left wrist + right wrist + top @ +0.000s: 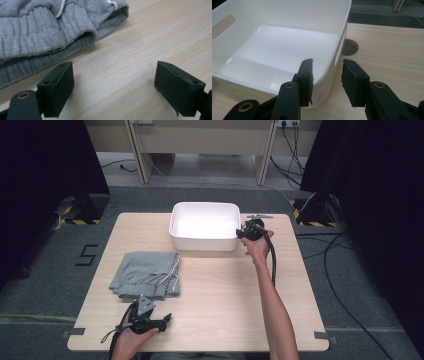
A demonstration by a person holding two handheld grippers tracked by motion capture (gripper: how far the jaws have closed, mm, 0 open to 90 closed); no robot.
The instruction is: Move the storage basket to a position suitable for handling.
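Folded grey drawstring sweatpants are seen lying on the light wooden bench, left gripper parked beside with jaws released. The white rectangular plastic bin sits at the far edge; its right wall is straddled, not yet pinched, by the right gripper, presumably to reposition it.

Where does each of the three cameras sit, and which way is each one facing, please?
High view: above the person's side, looking forward and down on the table; both forearms, left gripper and right gripper show.
Left gripper view: low over the table, facing the grey folded trousers; its own black jaws stand wide apart.
Right gripper view: at the white bin, one jaw inside its wall, one outside.
Shared: high and right gripper views both show the bin; high and left gripper views both show the trousers.
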